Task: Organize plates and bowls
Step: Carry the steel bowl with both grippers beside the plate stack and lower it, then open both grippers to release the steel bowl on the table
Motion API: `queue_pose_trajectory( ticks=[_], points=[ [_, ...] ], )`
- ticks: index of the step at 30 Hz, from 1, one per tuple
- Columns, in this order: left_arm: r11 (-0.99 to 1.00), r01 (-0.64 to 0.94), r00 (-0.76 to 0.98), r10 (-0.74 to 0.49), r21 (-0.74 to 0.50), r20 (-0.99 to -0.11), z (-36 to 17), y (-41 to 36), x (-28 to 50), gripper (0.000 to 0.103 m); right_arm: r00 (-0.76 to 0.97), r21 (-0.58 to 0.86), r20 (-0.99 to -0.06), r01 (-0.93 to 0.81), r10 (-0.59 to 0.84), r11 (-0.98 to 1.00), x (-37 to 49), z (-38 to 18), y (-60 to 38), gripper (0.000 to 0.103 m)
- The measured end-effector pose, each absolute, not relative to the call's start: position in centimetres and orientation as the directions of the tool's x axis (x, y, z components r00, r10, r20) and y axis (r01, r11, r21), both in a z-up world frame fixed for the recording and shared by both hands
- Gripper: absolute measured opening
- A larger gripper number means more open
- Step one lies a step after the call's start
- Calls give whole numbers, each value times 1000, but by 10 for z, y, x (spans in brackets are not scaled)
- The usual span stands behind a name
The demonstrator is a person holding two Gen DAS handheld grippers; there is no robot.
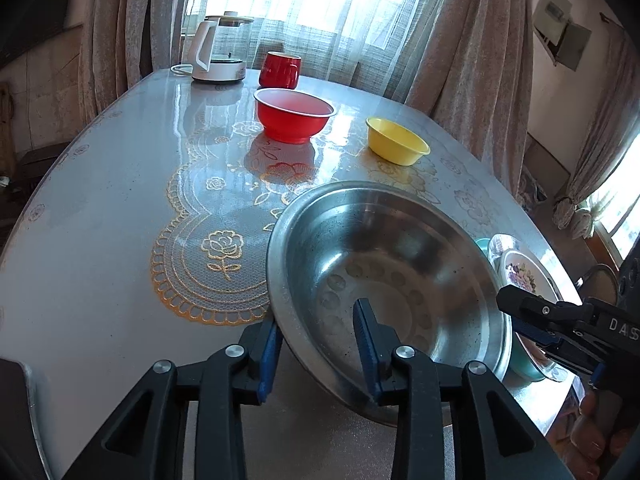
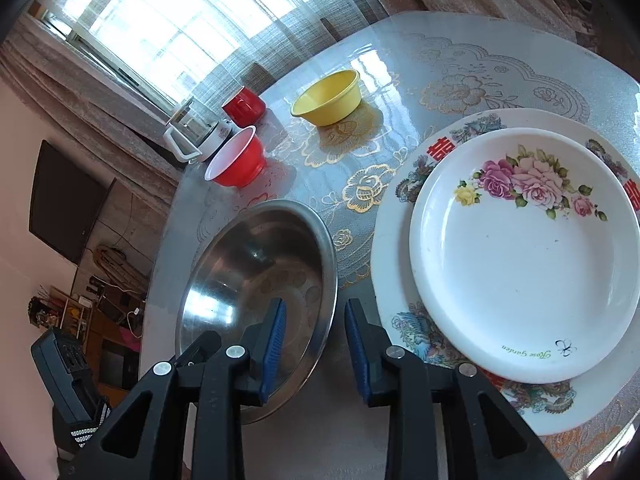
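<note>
Steel bowl point(image 1: 384, 280) sits on the table point(image 1: 100, 220) left of 2 stacked plates point(image 2: 520, 248); left gripper point(image 1: 318, 344) and right gripper point(image 2: 316, 344) each straddle its rim, fingers spread.

Bare tabletop point(image 1: 100, 220) lies open to the left of the steel basin point(image 1: 384, 272) — broad room there. Ahead, the red bowl point(image 1: 294, 114) and yellow bowl point(image 1: 396, 140) stand apart with a passable gap between. On the basin's right the stacked plates point(image 2: 520, 248) sit close — only a narrow strip between them, where the right tool point(image 2: 316, 344) straddles the basin's rim.
</note>
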State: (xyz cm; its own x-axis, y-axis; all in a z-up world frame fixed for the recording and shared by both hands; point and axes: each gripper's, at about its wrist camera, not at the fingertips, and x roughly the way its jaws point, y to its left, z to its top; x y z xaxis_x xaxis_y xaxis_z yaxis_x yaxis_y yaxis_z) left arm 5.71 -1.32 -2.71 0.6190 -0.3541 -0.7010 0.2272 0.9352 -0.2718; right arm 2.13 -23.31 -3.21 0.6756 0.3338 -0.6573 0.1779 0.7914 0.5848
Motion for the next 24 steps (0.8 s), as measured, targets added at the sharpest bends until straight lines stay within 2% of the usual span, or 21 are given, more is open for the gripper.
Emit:
queue_pose_trajectory(
  ticks=[5,8,15,24],
  points=[
    [937,235,637,-350,-260,-686,-22,-12,55,47,684,601,-646,182,339,778,20,-34,-237,31],
    [939,228,652,-343,-257,-676,-18,-10,54,54,684,607,-643,181,344,774,19,-34,-238,31],
    [946,216,693,-323,-241,-644,-2,-5,51,62,706,614,-627,187,330,766,12,-29,-250,31],
    [947,215,688,-320,-239,-651,9,-10,63,68,719,616,-616,186,321,766,22,-22,-258,31]
  ],
)
